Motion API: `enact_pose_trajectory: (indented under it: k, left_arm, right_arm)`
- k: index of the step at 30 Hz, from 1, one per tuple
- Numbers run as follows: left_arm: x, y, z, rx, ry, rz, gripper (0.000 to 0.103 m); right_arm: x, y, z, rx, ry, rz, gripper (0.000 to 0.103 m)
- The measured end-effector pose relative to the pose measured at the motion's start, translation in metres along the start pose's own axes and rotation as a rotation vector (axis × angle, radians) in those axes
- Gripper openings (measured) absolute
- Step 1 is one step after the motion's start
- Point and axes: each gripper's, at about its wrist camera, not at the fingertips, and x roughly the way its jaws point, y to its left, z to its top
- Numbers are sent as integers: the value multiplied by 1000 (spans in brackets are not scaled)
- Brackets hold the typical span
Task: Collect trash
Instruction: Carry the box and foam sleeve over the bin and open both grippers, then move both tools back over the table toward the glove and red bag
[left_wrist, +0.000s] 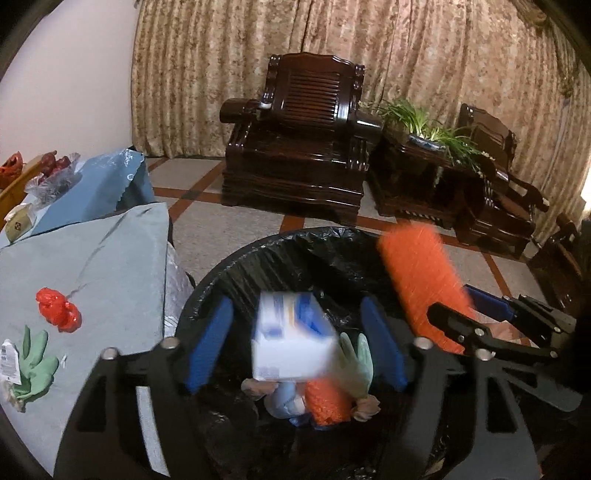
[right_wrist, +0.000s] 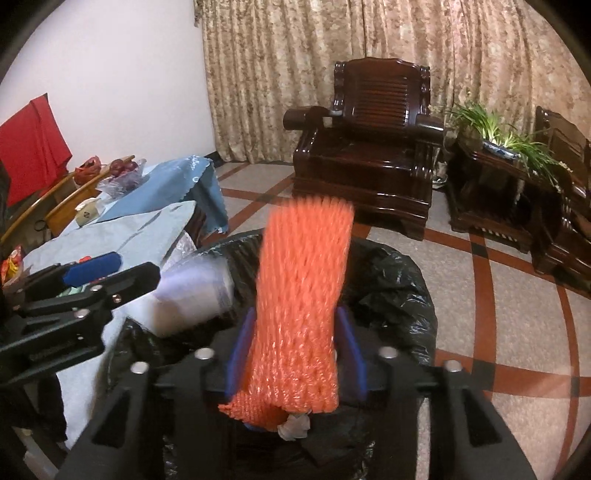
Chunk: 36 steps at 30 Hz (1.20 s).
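**Both grippers over the bin, items between the jaws**

I take the black-lined trash bin (left_wrist: 291, 251) as my landmark. My left gripper (left_wrist: 295, 343) hangs directly above its mouth, blue pads spread wide. A white-and-blue carton (left_wrist: 291, 343), blurred, sits between them with clear gaps on both sides, so I read it as released, not grasped.

My right gripper (right_wrist: 295, 354) is also above the bin, on its right side. An orange foam net sleeve (right_wrist: 303, 302) stands upright between the pads; they look just clear of it, jaws parted, though the blur leaves contact uncertain.

Inside the bin: another orange net (left_wrist: 327, 404), a pale green glove (left_wrist: 354, 362), crumpled paper.

Left of the bin, on the grey-blue tablecloth (left_wrist: 92, 266): a red plastic wad (left_wrist: 59, 310) and a second green glove (left_wrist: 35, 365), uncollected. Beyond the bin stands a dark wooden armchair (left_wrist: 299, 147).
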Motion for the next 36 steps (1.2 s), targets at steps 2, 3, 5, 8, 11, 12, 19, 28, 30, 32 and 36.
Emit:
enact_pose_trajectory:
  k: [2,3,5,8,11,12,19,28,30,32,36]
  left_arm:
    - [-4,8,-1,-18,-5,6,79]
    - [-6,10,-1,-22,-8,11,80]
    - [-13,18,-1,-30,-21,31,86]
    - [-28,30,-3,-41,-42,62,90]
    - [-44,43,-5,-49,-54,91,91]
    - [-49,47,-6,-53,-59,100,92]
    - [-92,81,-13,-85,-103,177,93]
    - [-134,130,-33,-135,-131,295,94]
    - [-141,141,-40,-139,-131,324,94]
    - [-148,152,-48,-139,-127,356,94]
    - [-158,174,-62,-158,-119,397,94]
  right_arm:
    - [-1,0,-1,1,-4,-1,69]
    - [-3,1,-2,2,-13,-4,76]
    - [-6,1,-1,4,-26,1,88]
    - [-15,6,-1,3,-53,17,96]
    - [-22,17,2,-11,-68,37,97]
    - [-25,23,3,-15,-73,47,97]
    - [-32,59,11,-37,-90,101,97]
    - [-29,112,13,-95,-88,153,97]
    - [-27,123,13,-104,-85,165,97]
    - [-23,134,12,-114,-78,177,97]
    - [-15,159,10,-149,-64,196,97]
